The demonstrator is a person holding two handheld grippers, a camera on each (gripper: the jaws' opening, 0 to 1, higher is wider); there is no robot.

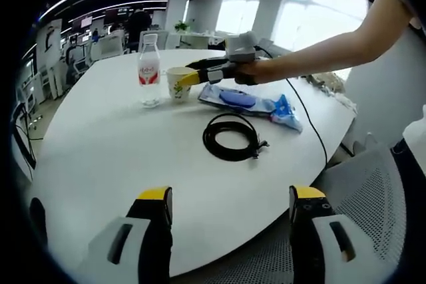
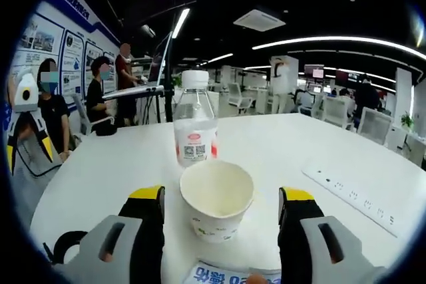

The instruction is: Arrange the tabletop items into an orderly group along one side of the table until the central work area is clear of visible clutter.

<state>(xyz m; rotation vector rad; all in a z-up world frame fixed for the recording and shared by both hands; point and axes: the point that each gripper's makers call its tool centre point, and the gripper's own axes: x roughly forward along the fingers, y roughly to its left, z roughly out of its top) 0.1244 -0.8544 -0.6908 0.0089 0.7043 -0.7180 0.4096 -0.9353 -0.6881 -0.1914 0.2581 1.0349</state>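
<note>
In the right gripper view, the right gripper (image 2: 221,221) is seen low in the frame, jaws spread, straddling a paper cup (image 2: 217,199) without touching it. Just behind, at centre, a water bottle (image 2: 196,128) stands upright. In the left gripper view, the left gripper (image 1: 229,224) is held spread (nothing between) above the table (image 1: 100,157); a coiled cable (image 1: 231,136) lies mid-frame. The cup would best be pinched gently, kept level.

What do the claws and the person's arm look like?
Each claw has two chunky grey fingers with slots and yellow tips over black pads: left claw, right claw. The right claw's fingers look black with yellow tips, a black cable trailing behind. The arm is bare below a short sleeve.
</note>
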